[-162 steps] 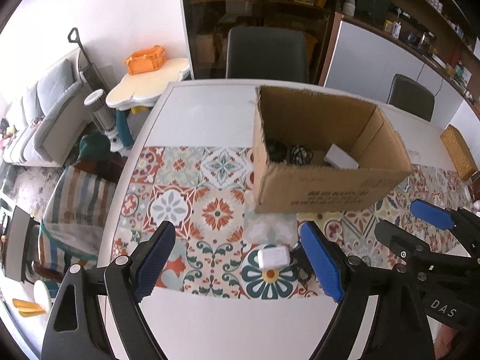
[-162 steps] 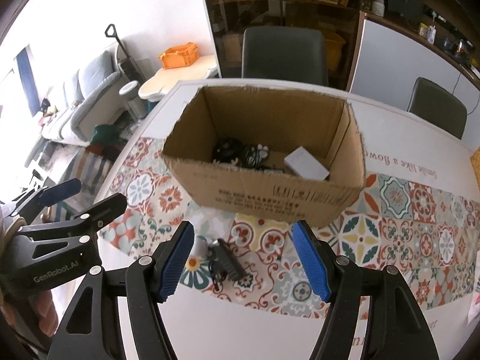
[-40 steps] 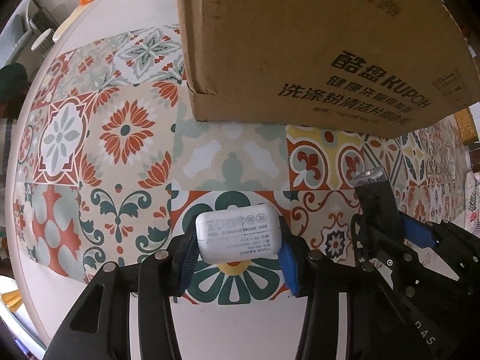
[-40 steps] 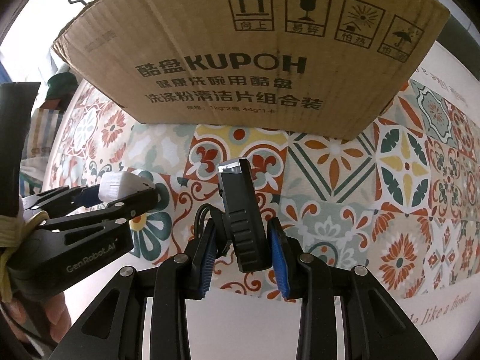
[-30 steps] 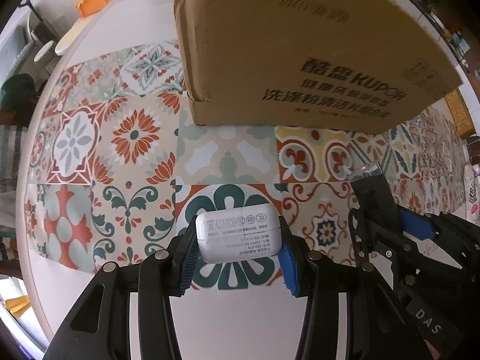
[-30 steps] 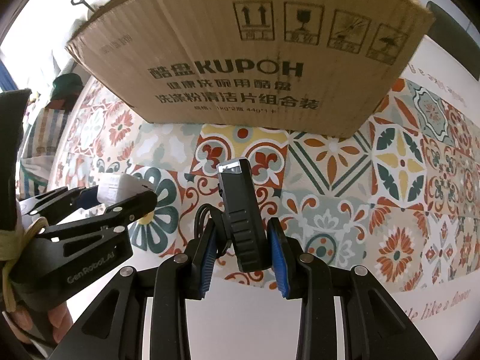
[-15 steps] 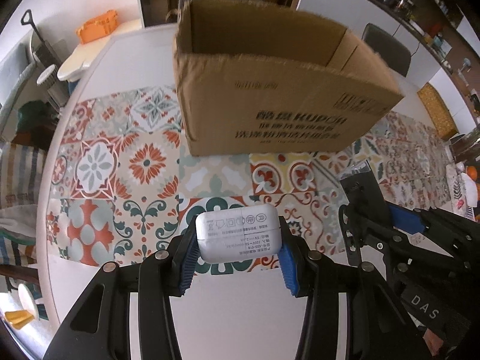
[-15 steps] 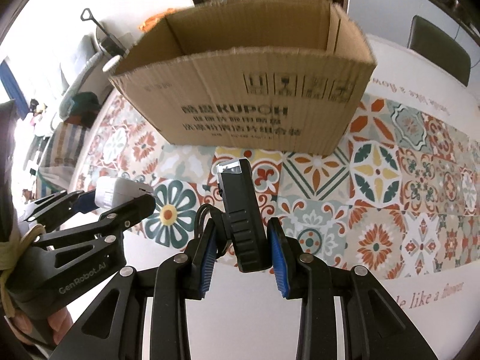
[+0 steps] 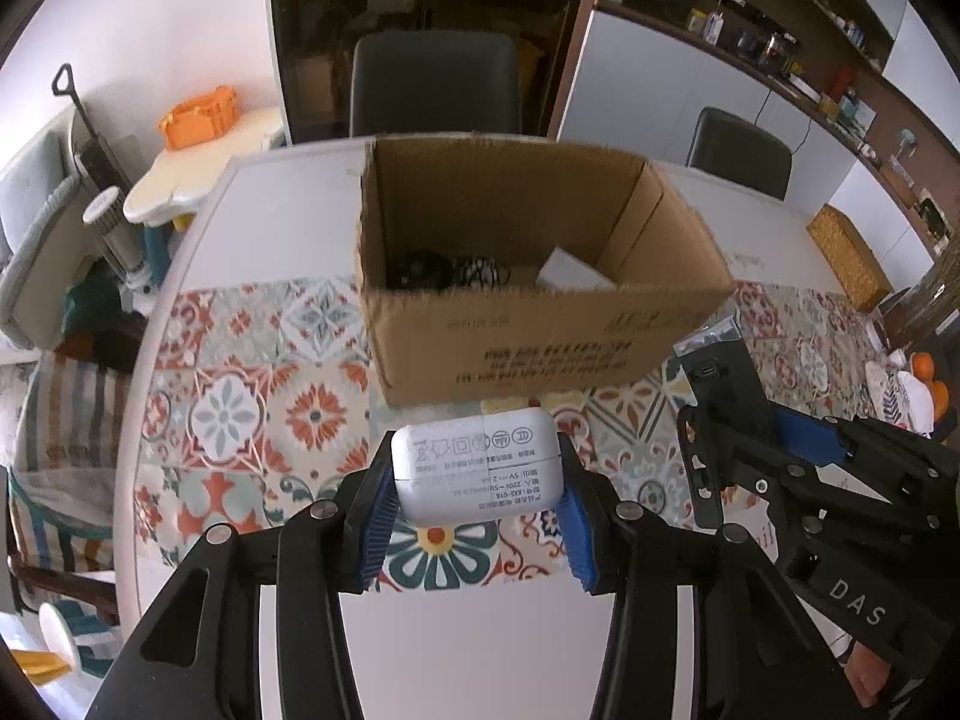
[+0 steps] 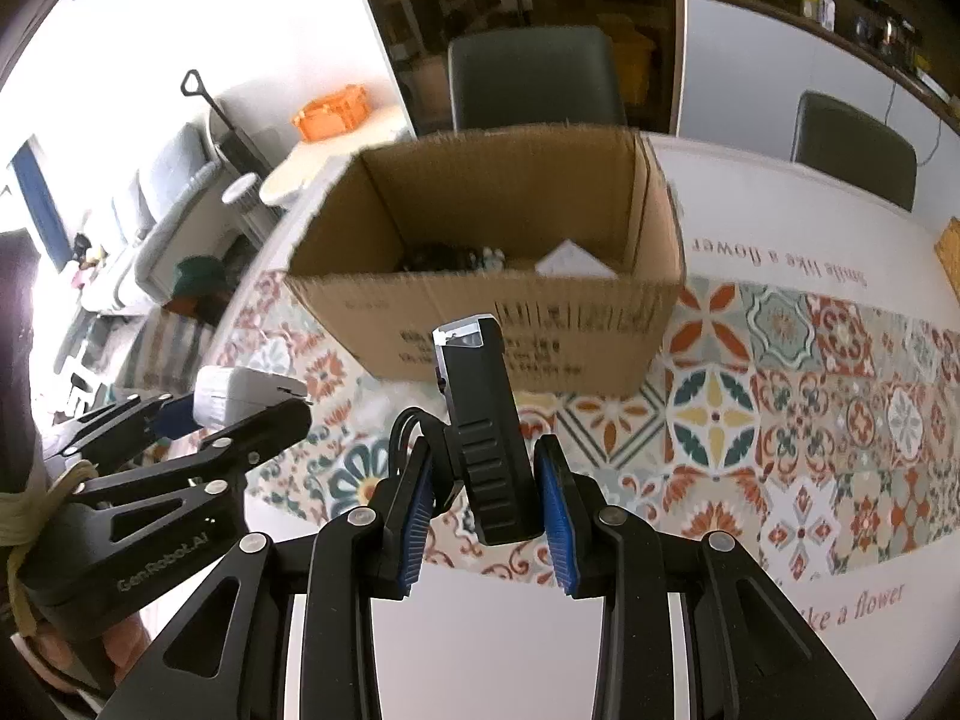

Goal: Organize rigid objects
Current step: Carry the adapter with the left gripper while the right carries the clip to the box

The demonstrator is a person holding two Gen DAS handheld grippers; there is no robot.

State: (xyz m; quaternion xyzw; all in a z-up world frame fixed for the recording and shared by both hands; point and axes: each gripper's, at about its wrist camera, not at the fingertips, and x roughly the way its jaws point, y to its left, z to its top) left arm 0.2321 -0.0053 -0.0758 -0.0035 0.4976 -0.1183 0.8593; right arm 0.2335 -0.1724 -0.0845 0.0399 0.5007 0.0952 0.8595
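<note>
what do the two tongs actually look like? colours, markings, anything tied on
Both are black plastic frames with triangular cut-outs and silver rivets, with ribbed blue pads on the fingers. The left tongs carry white "GenRobot.AI" lettering on the side, seen from the right wrist view, and a yellowish cord is wrapped round the body. The right tongs show "DAS". No cables or sleeves visible.

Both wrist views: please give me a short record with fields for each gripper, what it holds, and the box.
left gripper: jaws shut on white charger, held above the table
right gripper: jaws shut on black device, held upright
cardboard box: open top, standing on the patterned mat
inside box: dark items, white box
</note>
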